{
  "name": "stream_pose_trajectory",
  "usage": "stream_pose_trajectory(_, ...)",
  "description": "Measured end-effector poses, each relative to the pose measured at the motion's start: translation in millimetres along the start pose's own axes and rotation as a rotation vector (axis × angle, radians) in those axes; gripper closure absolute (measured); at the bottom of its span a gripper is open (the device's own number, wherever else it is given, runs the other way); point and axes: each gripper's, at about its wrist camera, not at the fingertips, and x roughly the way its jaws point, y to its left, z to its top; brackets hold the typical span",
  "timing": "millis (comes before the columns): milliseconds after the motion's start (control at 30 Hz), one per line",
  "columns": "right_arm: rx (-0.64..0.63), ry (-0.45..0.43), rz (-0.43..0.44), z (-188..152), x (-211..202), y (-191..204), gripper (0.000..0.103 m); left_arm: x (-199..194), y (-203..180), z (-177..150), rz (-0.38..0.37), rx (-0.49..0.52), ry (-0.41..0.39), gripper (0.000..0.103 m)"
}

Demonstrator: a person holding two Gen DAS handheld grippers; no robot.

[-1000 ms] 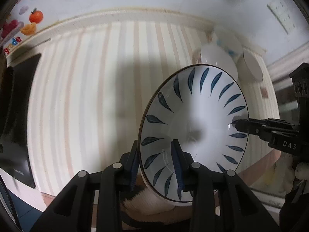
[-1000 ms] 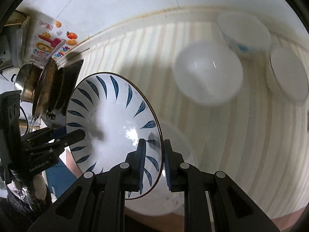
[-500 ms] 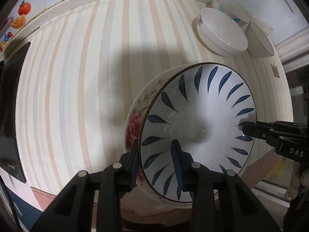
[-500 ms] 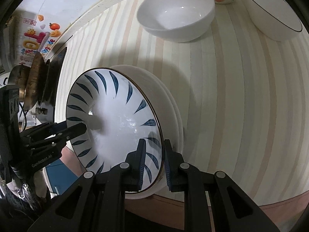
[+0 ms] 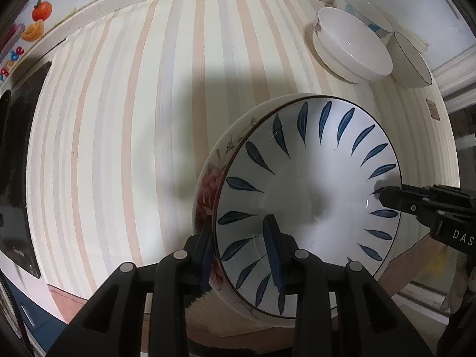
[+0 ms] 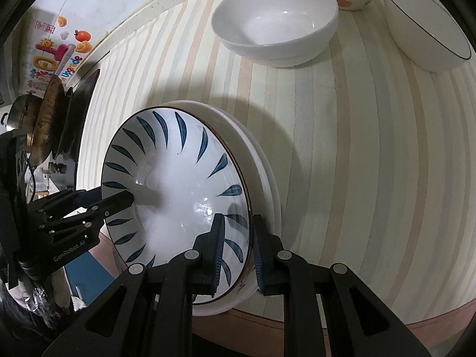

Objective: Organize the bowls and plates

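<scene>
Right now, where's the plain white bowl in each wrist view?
Left wrist: plain white bowl sits upper right, beyond the blue-leaf plate.
Right wrist: the bowl is top centre, above that plate.
Shared landmark: the black-rimmed bowl just right of it.
</scene>
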Motion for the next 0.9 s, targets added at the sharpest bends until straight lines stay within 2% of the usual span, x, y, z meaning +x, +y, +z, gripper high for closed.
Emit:
stream_pose_trajectory(167,0.023,0.001,0.008,0,0,0,0.081,2,2,-4,-0.007,-0.03,0.008,0.073)
stream_pose_trajectory(267,0.032,-0.004,0.011,0,-2,-4,0.081,-3,1,-5,0.015,-0.045,-0.005,0.073)
stream_pose_trajectory(500,0.012,-0.049,-0.009,-3,-19,0,0.076,-35,-3,-16,0.06,-0.065,-0.09,0.073)
stream_pose_trajectory(567,-0.018,-0.073,-0.032,-8,-29,9,0.072,-48,-5,-21,0.063,-0.068,-0.116,0.073)
stream_pose_trajectory(600,-0.038,-0.089,-0.047,-12,-36,15,0.069,-57,-6,-24,0.064,-0.07,-0.132,0.071)
stream_pose_trajectory(633,-0.057,-0.105,-0.056,-17,-43,21,0.062,-65,-6,-26,0.064,-0.07,-0.148,0.069)
stream_pose_trajectory(667,-0.072,-0.119,-0.065,-21,-49,27,0.053,-75,-7,-31,0.068,-0.07,-0.169,0.064)
stream_pose_trajectory(733,-0.109,-0.156,-0.081,-32,-64,40,0.042,-90,-10,-42,0.069,-0.079,-0.203,0.054)
stream_pose_trajectory(767,-0.122,-0.172,-0.083,-37,-71,45,0.037,-101,-10,-48,0.068,-0.084,-0.224,0.045)
stream_pose_trajectory(800,-0.13,-0.188,-0.084,-42,-78,50,0.035,-107,-12,-53,0.068,-0.087,-0.24,0.034)
stream_pose_trajectory(900,-0.14,-0.246,-0.071,-61,-103,60,0.031,-133,-15,-66,0.083,-0.082,-0.295,0.018)
